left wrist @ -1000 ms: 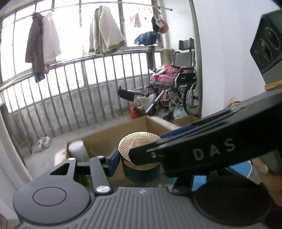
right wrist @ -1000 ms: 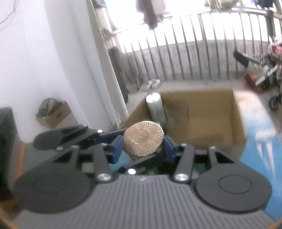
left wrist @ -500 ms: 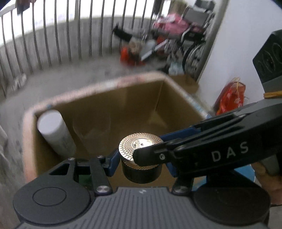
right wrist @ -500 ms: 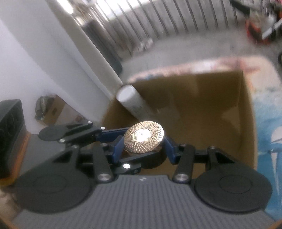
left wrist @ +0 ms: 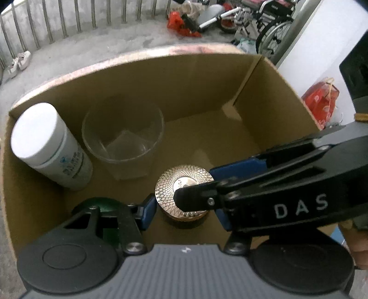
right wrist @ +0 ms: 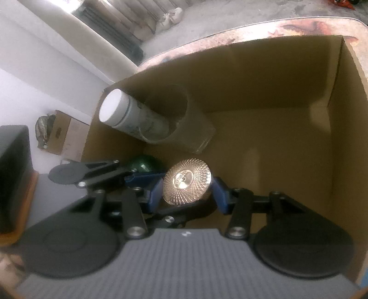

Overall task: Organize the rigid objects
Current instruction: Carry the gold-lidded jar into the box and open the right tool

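A dark round jar with a gold patterned lid (left wrist: 181,184) (right wrist: 186,181) hangs low inside a brown cardboard box (left wrist: 184,80) (right wrist: 253,80). My left gripper (left wrist: 185,216) is shut on the jar, its blue pads at the jar's sides. My right gripper (right wrist: 187,195) also grips the jar, and its jaws are closing a little tighter. One of the right gripper's fingers (left wrist: 276,207) crosses over the lid from the right. The frames do not show whether the jar touches the box floor.
In the box stand a white bottle (left wrist: 46,147) (right wrist: 128,119), a clear glass (left wrist: 123,138) (right wrist: 174,122) and a green round thing (left wrist: 101,204) (right wrist: 142,164) at the near left. Beyond the box are a railing, shoes (left wrist: 19,62), a wheelchair (left wrist: 264,20) and a red bag (left wrist: 322,101).
Both grippers have tilted downward and carried the jar from above the box's near edge down into the box, beside the green thing and in front of the glass.
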Action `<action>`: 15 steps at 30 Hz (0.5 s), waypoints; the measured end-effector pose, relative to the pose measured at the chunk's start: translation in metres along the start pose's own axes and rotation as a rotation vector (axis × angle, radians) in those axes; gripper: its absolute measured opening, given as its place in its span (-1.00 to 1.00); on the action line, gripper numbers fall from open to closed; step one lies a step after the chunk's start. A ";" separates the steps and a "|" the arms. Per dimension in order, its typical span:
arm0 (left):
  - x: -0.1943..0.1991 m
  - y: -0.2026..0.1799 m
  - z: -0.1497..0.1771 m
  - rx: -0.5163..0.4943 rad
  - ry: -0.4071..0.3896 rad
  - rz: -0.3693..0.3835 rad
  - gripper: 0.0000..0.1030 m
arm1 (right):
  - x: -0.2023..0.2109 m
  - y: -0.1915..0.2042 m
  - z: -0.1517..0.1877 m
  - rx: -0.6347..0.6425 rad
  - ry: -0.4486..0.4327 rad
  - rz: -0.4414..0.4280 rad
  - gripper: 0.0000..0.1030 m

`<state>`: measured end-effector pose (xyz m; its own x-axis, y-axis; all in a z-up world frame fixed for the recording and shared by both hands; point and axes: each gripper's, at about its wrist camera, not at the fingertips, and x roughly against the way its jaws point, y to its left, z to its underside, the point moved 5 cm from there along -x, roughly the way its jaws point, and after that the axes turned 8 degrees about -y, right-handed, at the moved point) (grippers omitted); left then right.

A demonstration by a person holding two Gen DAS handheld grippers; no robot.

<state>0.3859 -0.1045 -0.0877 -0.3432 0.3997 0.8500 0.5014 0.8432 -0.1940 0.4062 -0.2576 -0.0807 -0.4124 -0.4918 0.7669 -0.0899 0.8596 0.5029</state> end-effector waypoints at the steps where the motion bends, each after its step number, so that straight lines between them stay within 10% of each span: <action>1: -0.003 0.001 -0.001 0.001 0.008 -0.001 0.09 | -0.002 -0.001 0.000 0.000 0.005 0.001 -0.09; 15: 0.020 0.005 0.000 0.098 0.031 0.004 0.77 | 0.017 0.005 -0.002 -0.002 -0.023 -0.006 0.02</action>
<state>0.3810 -0.0925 -0.0715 -0.3160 0.3928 0.8636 0.4218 0.8735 -0.2429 0.4005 -0.2616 -0.0645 -0.4325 -0.4939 0.7543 -0.0909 0.8562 0.5085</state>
